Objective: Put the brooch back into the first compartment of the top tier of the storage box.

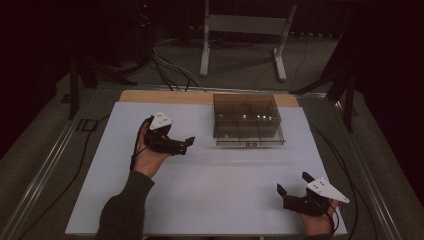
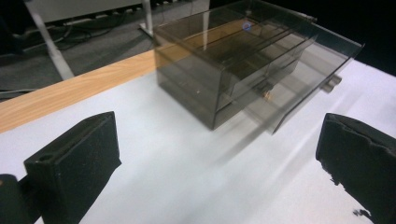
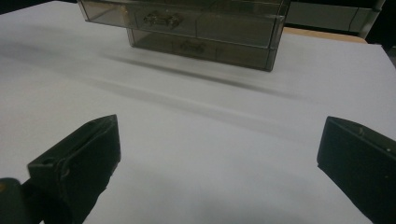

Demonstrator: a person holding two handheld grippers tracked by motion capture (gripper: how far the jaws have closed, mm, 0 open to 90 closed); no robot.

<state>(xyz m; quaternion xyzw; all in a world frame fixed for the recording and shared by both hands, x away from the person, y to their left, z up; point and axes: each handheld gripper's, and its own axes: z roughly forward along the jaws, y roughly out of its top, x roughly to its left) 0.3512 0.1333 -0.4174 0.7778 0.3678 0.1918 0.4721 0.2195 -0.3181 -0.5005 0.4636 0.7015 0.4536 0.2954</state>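
While both tools gape empty | smoky drawer box (image 1: 248, 121) | contents unclear

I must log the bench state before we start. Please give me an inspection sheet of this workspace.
Surface: white sheet on a wooden table, bare apart from the box.
Job's things: smoky clear drawer box, one drawer pulled out slightly.
Clutter: nothing seen.
Grippers: left gripper and right gripper open, holding nothing.
Cables: black cables along both table sides.
Surroundings: dark room, metal stand behind.
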